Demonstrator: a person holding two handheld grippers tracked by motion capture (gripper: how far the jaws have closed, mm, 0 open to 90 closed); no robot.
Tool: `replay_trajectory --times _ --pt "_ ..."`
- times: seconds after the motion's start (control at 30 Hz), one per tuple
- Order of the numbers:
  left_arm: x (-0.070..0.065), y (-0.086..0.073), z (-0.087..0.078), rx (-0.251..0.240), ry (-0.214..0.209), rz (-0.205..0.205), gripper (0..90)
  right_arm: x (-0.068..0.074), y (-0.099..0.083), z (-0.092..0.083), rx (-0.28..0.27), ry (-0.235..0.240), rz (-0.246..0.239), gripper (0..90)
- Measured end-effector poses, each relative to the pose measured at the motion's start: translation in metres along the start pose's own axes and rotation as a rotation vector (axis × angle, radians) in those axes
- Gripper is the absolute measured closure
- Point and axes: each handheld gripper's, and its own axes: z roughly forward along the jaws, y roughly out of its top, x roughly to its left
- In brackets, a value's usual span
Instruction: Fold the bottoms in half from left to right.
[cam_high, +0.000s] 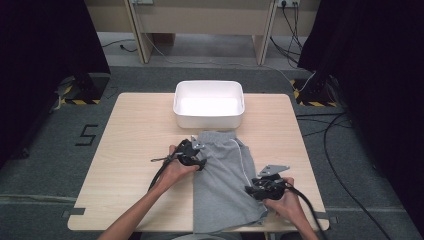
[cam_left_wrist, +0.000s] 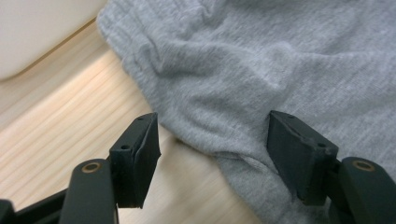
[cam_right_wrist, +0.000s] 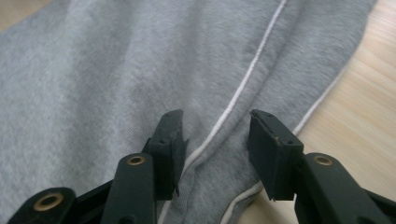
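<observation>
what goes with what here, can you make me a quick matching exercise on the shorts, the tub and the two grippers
Things:
1. grey shorts
2. white tub
3. left gripper
4. right gripper

Descriptions:
a. jaws open over a white piping line
b. stands at the table's far edge
c. lies flat on the table, near side
d. jaws open across the cloth's edge, wood under one jaw

Pairs: 1-c, 2-b, 3-d, 4-a
</observation>
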Motion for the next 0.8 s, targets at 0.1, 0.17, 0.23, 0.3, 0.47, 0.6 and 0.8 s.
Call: replay_trajectory --times 0.1,0.17,0.23,0.3,0.47,0.6,0.8 --pt "0.013 -0.006 -0.004 0.009 0.015 -0.017 33.7 0.012 0.008 0.009 -0.002 0.027 -0.019 54.2" --pt "0.020 -0.010 -0.006 0.011 0.021 -0.035 33.7 0.018 0.012 0.011 -0.006 0.034 -0.029 53.0" --pt "0.024 -0.014 -0.008 0.009 0.031 -0.038 34.0 0.024 0.013 0.008 -0.017 0.036 -0.042 51.7" --pt "0.027 -0.017 -0.010 0.002 0.032 -0.048 34.4 0.031 0.011 0.000 -0.027 0.033 -0.053 50.4" --pt "0.028 -0.020 -0.010 -0.013 0.022 -0.067 34.9 0.043 -0.005 -0.025 -0.030 -0.008 -0.067 51.2" --pt "0.027 -0.020 -0.010 -0.013 0.024 -0.069 35.0 0.055 -0.024 -0.038 -0.001 0.013 -0.091 62.1" --pt "0.028 -0.022 -0.010 -0.020 0.023 -0.083 35.1 0.065 -0.035 -0.029 0.053 0.065 -0.136 79.5"
